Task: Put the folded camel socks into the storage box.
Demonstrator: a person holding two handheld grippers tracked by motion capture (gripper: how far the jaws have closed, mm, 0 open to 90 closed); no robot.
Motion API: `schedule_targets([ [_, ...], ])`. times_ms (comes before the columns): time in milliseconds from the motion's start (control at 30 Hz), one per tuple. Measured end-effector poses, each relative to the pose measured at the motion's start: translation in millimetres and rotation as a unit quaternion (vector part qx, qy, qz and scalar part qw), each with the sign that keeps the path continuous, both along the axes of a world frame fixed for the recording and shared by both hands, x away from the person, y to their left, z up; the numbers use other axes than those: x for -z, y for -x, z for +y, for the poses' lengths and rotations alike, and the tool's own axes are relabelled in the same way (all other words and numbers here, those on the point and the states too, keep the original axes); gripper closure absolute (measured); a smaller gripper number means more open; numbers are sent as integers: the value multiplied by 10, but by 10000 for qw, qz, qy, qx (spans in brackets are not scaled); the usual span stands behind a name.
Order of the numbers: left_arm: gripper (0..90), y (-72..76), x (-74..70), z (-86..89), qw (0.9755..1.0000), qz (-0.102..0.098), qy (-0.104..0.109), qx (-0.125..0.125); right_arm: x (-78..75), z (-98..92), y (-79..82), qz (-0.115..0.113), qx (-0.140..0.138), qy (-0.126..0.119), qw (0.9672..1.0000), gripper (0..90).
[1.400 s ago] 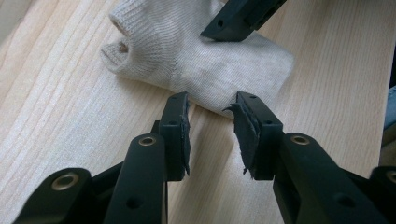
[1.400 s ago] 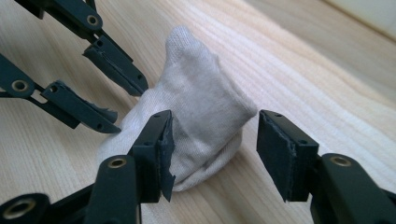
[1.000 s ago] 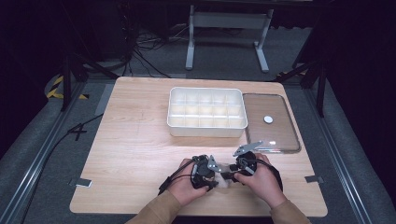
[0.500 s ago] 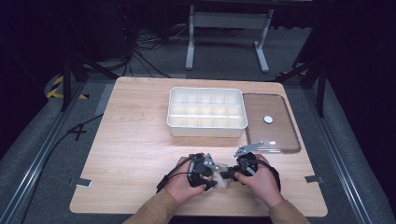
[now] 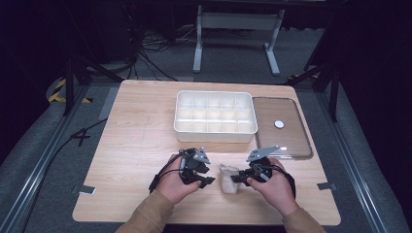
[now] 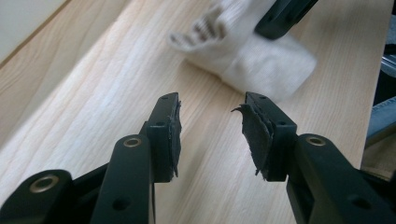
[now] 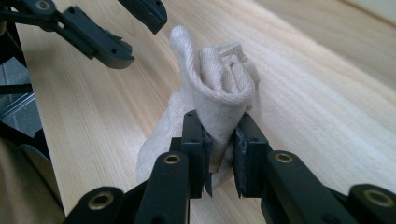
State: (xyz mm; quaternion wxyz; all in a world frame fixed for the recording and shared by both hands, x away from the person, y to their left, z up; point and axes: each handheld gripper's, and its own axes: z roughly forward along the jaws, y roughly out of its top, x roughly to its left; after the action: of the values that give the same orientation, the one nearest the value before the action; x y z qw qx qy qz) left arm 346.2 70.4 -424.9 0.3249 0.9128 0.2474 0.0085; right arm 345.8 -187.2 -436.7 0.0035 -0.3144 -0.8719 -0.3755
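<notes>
A: Sock (image 7: 219, 100), cream-coloured and rolled into a bundle, lies on the near part of the wooden table (image 5: 141, 141), between the person's two hands.

B: Which tongs have it?

A: The right gripper (image 7: 222, 158). In the right gripper view its two black jaws are clamped on the folded lower part of the sock, the fabric bunched and squeezed between the pads, with the rolled top rising above them. Those jaws have just been closing on it.

B: And the left one?

A: The left gripper (image 6: 210, 128) has its jaws apart, with bare wood between them; they have just been opening. In the left gripper view the sock (image 6: 247, 51) lies a little ahead of the jaw tips, not touching them, with the other gripper's dark jaw against it.

B: What else is on the table?

A: From the high view, a white compartment tray (image 5: 215, 135) stands farther back, near the middle. Just to its right lies a flat clear lid (image 5: 282, 138) with a small white round knob. The sock (image 5: 228, 178) is well in front of both, nearer the person. The left hand (image 5: 177, 184) and right hand (image 5: 272, 187) come in from the bottom edge, in tan sleeves.
</notes>
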Motion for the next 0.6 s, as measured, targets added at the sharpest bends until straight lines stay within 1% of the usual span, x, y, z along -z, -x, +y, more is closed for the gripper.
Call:
schedule_targets([
  [33,574,-11,-10,26,10000,-21,-18,-5,-24,-6,0,-22,8,-12,10000,772],
  [67,574,-9,-15,35,10000,5,-4,-41,-67,-18,-4,-85,21,-24,10000,772],
  [100,578,-9,-15,35,10000,5,-4,-41,-67,-18,-4,-85,21,-24,10000,772],
  [133,579,1,-30,45,10000,9,58,-49,-128,-28,-9,-143,46,-22,9999,772],
  [267,584,14,-29,13,10000,-32,71,44,-189,-21,-18,-204,57,-23,9998,772],
  [300,586,14,-33,12,10000,-7,-5,68,-208,-19,-23,-209,63,-49,9998,772],
  [367,586,15,-26,8,10000,-18,11,64,-233,-16,-33,-239,94,-77,9996,772],
  [400,585,22,-23,-4,10000,-3,59,73,-236,-10,-34,-247,117,-42,9996,772],
  [433,586,24,-21,-20,9999,-3,27,138,-229,7,-33,-262,96,-50,9996,772],
  [467,582,31,-7,-43,9999,-14,7,169,-220,25,-27,-220,73,-84,9997,772],
  [500,576,33,2,-65,9997,-4,-83,228,-205,46,-21,-205,42,-94,9997,771],
  [600,582,38,35,-104,9994,-1,-223,282,-153,115,-3,-166,-29,-89,9998,771],
])
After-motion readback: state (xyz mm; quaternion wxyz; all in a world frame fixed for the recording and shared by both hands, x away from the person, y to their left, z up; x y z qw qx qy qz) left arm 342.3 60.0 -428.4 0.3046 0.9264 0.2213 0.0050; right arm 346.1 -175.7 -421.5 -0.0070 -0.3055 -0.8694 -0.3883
